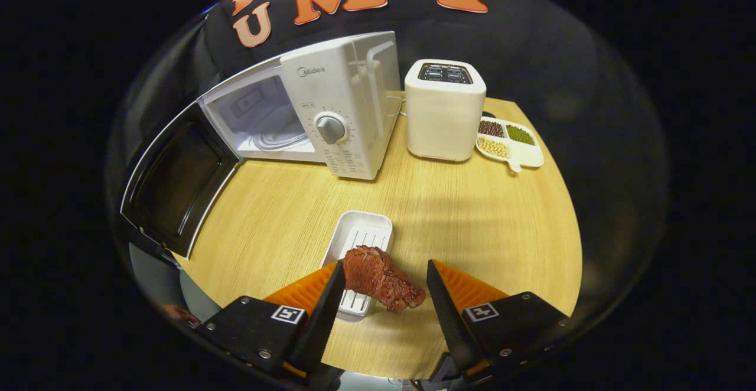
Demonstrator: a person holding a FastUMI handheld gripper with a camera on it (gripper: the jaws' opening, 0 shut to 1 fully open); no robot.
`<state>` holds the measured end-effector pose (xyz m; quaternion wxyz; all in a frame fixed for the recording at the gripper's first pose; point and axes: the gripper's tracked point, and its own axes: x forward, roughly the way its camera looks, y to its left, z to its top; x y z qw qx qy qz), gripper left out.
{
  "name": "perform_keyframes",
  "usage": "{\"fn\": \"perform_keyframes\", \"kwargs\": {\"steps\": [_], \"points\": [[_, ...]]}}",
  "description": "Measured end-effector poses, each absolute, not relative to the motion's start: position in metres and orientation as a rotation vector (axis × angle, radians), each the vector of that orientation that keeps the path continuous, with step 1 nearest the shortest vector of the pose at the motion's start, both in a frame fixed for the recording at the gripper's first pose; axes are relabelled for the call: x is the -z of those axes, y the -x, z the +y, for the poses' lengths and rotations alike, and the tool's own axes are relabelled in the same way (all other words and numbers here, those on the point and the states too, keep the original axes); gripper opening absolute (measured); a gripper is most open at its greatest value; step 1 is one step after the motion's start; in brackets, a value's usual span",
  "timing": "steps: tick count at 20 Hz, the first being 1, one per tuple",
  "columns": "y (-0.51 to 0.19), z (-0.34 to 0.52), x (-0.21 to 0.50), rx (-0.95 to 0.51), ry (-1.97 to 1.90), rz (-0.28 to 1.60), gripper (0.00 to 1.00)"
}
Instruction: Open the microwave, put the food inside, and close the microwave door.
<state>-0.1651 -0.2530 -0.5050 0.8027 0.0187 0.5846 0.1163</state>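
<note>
One meat piece lies between the open claw, one microwave beyond.

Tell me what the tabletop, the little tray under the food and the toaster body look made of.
Tabletop: wood or wood-look laminate, matte, pale straight grain.
Small tray: likely white plastic, smooth, with moulded ribs.
Toaster: likely plastic, cream, satin, rounded corners.
The gripper is open, fingers either side of the piece of meat.
</note>
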Motion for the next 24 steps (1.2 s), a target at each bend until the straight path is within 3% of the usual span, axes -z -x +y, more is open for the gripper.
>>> {"fn": "perform_keyframes", "kwargs": {"steps": [2,7,12,16,19,24], "points": [[0.166,-0.259,0.522,-0.241,-0.074,1.313,0.82],[0.174,-0.251,0.535,-0.295,-0.223,1.439,0.61],[0.183,-0.248,0.535,-0.315,-0.332,1.526,0.47],[0.181,-0.240,0.526,-0.338,-0.389,1.524,0.37],[0.179,-0.231,0.516,-0.347,-0.445,1.508,0.22],[0.169,-0.219,0.501,-0.273,-0.487,1.437,0.13]]}}
